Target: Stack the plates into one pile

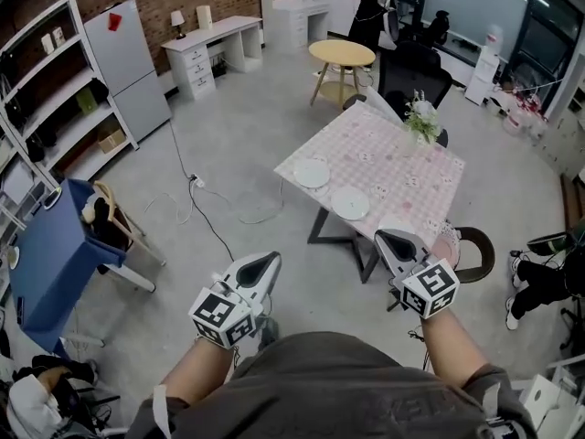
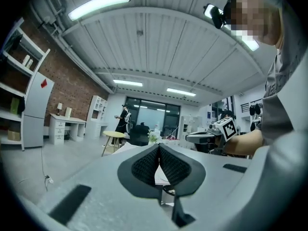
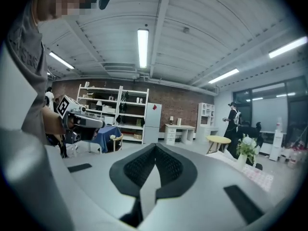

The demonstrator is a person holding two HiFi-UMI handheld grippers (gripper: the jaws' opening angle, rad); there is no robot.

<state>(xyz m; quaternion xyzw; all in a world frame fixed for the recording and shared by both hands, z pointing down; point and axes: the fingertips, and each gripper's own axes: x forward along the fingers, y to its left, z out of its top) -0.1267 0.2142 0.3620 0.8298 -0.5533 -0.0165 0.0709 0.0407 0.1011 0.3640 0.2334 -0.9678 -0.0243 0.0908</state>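
Right now your left tool [image 1: 267, 262] and right tool [image 1: 389, 240] are both pressed shut with nothing in them, held close in front of your body. Ahead of them, untouched, the farther round white plate [image 1: 311, 173] and the nearer round white plate [image 1: 350, 203] lie side by side, slightly apart, near the closest edge of the pink-clothed square table [image 1: 411, 176]. That table stands on a grey concrete floor [image 1: 228, 135], with a round yellow wooden side table [image 1: 342, 54] beyond.
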